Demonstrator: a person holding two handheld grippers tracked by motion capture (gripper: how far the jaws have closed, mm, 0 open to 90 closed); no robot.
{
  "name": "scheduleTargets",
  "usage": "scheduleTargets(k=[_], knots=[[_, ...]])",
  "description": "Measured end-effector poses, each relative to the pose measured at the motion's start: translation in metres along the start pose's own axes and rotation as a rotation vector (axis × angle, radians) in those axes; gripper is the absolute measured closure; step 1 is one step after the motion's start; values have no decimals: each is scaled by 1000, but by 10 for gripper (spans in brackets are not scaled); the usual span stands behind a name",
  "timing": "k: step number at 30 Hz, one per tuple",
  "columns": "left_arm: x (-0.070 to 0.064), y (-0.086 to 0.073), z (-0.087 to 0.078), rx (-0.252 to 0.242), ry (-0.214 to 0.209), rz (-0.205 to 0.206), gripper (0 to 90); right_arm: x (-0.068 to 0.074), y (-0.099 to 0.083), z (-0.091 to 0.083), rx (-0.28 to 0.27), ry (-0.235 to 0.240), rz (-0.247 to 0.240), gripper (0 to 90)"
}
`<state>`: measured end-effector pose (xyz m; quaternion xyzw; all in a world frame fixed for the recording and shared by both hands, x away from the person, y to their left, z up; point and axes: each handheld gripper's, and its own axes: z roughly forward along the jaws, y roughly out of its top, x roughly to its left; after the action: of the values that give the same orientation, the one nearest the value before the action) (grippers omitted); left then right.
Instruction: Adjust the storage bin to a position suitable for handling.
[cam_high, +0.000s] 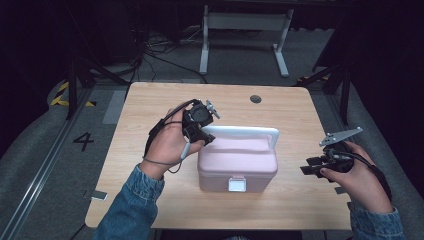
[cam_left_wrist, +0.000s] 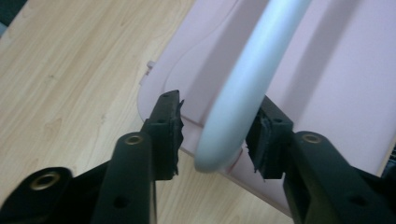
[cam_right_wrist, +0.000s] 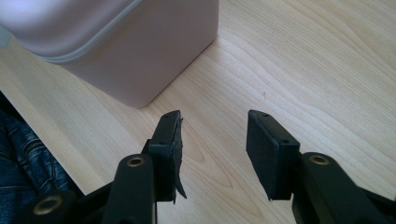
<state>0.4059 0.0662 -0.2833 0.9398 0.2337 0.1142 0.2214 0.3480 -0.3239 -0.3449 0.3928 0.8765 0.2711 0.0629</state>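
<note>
Denim sleeves (cam_high: 131, 207) enter from the bottom edge of the high view, one at each side; left hand (cam_high: 167, 145) holds the left gripper (cam_high: 206, 138) over the left end of the pink box (cam_high: 239, 165), pointing down toward the white handle (cam_high: 240, 131); left gripper view: jaws parted, one on each side of the handle's (cam_left_wrist: 243, 88) curved end, right pad (cam_left_wrist: 259, 144) just beside or touching the handle, left pad (cam_left_wrist: 172, 135) clear of it with a visible gap, so not clamped; box lid (cam_left_wrist: 327, 79) lies below the jaws, table (cam_left_wrist: 70, 79) to its left; box sits near the centre of the wooden table (cam_high: 150, 195), lid closed, white latch (cam_high: 237, 184) on the front face toward the person, handle standing upright along the lid's far side; right hand (cam_high: 362, 182) holds the right gripper (cam_high: 306, 167) near the table's right edge, well apart from the box, jaws pointing left toward it, grey three-cornered plate (cam_high: 341, 135) on top; right gripper view: jaws wide apart, nothing between them, bare table (cam_right_wrist: 303, 70) beneath, a corner of the box (cam_right_wrist: 140, 51) ahead at upper left, denim (cam_right_wrist: 23, 149) at lower left; round hole (cam_high: 255, 99) in the table near the far edge.
</note>
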Motion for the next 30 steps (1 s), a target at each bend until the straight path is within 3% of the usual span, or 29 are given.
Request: scheduleTargets(k=[3, 5, 8, 18, 30], knots=[[-3, 2, -2, -3, 22, 26, 692, 0, 0, 0, 1, -2, -1, 564], [-6, 4, -3, 18, 47, 44, 699, 1, 0, 0, 0, 0, -5, 562], [-7, 5, -4, 8, 58, 51, 702, 2, 0, 0, -5, 1, -10, 558], [-1, 10, -15, -38, 67, 38, 703, 2, 1, -1, -11, 2, -8, 548], [12, 17, -19, -62, 27, 1, 699, 1, -1, -3, -30, -10, -15, 542]])
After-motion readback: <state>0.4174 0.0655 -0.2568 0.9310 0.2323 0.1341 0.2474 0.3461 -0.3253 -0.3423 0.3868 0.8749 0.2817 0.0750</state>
